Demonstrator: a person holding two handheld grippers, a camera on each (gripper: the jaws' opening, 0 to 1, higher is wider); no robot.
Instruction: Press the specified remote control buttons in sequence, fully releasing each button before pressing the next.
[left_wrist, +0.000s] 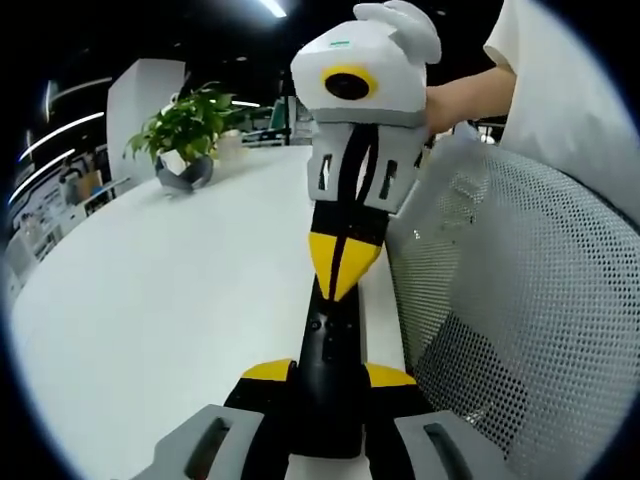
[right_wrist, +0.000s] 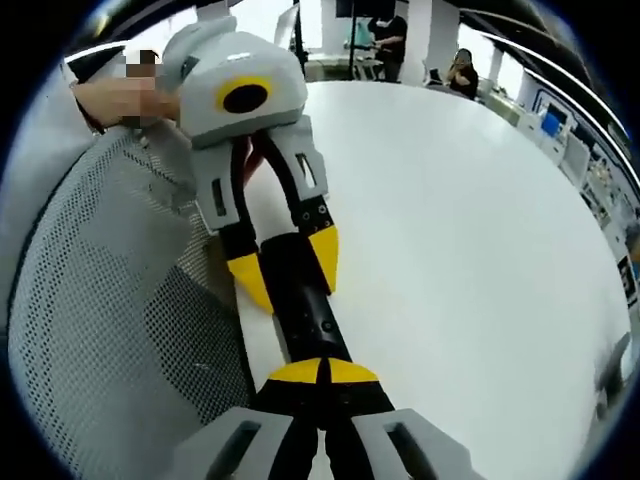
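The left gripper (left_wrist: 328, 385) jaws hold the black remote (left_wrist: 333, 340); the right gripper (right_wrist: 322, 372), jaws closed together, presses a button on it. Progress unclear.

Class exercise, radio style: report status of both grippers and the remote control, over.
Left gripper shut on remote control, jaws clamping its sides. Right gripper shut, tips pressing the remote's face. Mesh chair back close beside the white table.
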